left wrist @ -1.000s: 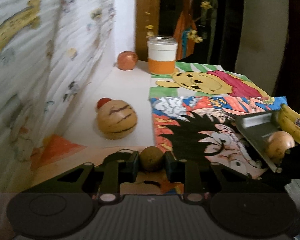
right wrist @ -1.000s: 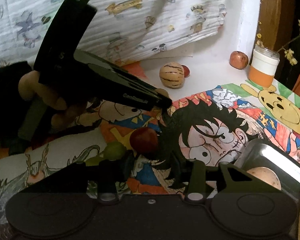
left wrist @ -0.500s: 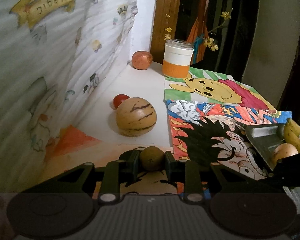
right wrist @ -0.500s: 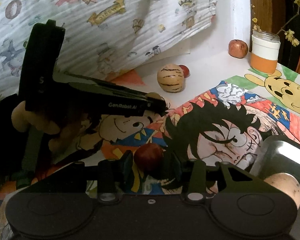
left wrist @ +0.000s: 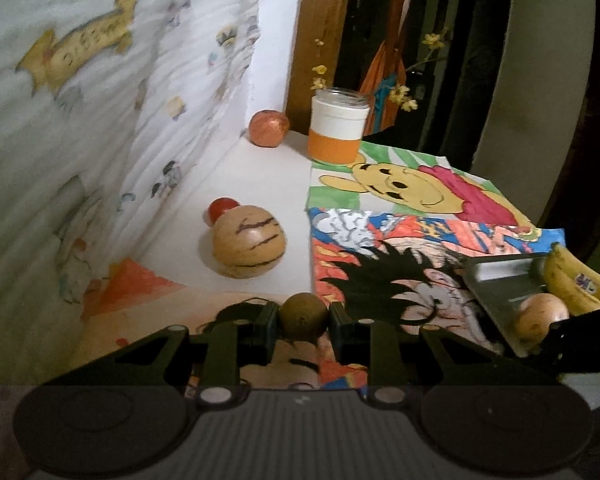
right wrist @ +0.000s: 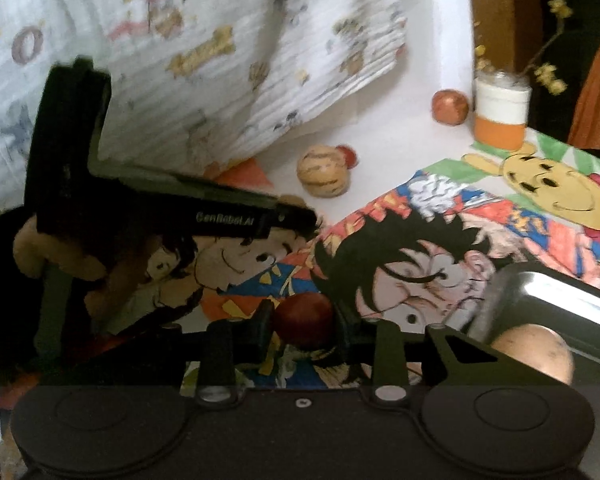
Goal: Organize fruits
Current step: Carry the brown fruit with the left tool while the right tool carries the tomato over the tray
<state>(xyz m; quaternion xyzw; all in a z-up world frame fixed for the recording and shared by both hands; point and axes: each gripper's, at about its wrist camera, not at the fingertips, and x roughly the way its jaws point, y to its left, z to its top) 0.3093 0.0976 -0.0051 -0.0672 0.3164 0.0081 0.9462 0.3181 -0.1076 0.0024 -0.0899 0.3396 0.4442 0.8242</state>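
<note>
Here, round olive-brown fruit (left wrist: 303, 315), dark red, seemingly glossy fruit (right wrist: 304, 320)

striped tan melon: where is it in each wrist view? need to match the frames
Left wrist: round tan melon with dark stripes, left of centre, on the white surface.
Right wrist: upper middle, below the printed cloth.
Shared landmark: white-and-orange jar, at the far corner in both.
</note>
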